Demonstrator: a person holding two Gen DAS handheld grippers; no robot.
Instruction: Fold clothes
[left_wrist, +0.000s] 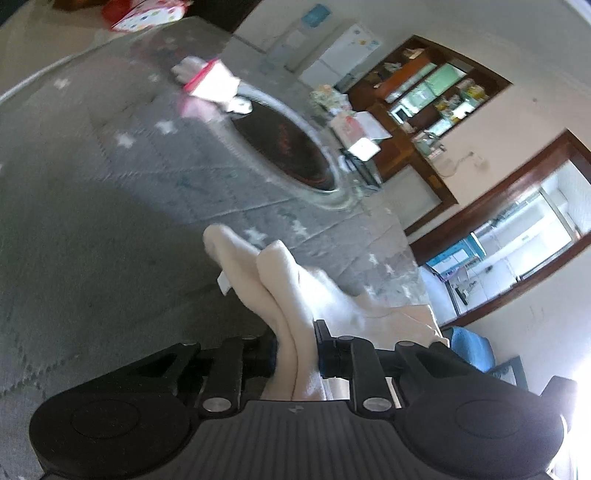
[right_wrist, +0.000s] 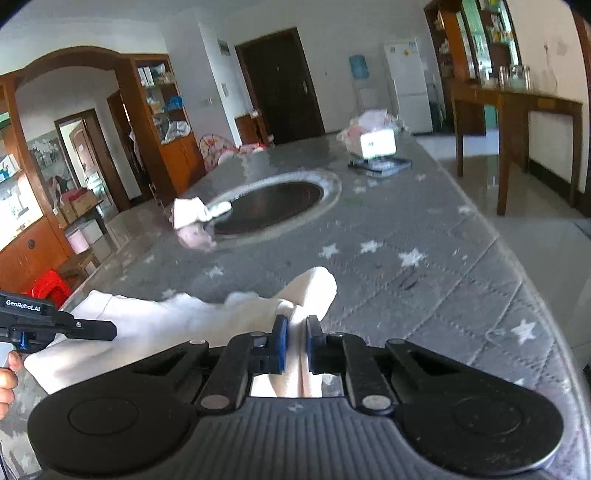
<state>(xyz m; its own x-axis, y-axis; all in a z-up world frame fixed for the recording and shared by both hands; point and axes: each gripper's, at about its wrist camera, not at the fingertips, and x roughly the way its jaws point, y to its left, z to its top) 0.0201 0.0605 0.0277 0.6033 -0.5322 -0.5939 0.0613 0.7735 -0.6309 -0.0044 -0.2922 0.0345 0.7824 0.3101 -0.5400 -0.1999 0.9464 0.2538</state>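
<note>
Surface: we see a long table (right_wrist: 424, 295) under a grey quilted cover printed with white stars.
Centre: a dark oval inset (right_wrist: 269, 206).
At nine o'clock of the inset: small pale cloths (right_wrist: 192, 218).
At one o'clock, far end: boxes and packets (right_wrist: 373, 144).
Near edge: a cream garment (right_wrist: 177, 325), partly lifted.

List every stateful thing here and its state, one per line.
Left gripper: jaws shut on the cream garment.
Right gripper: jaws shut on the same garment.
Cream garment: bunched, held between both grippers over the table.
Dark door: closed.
</note>
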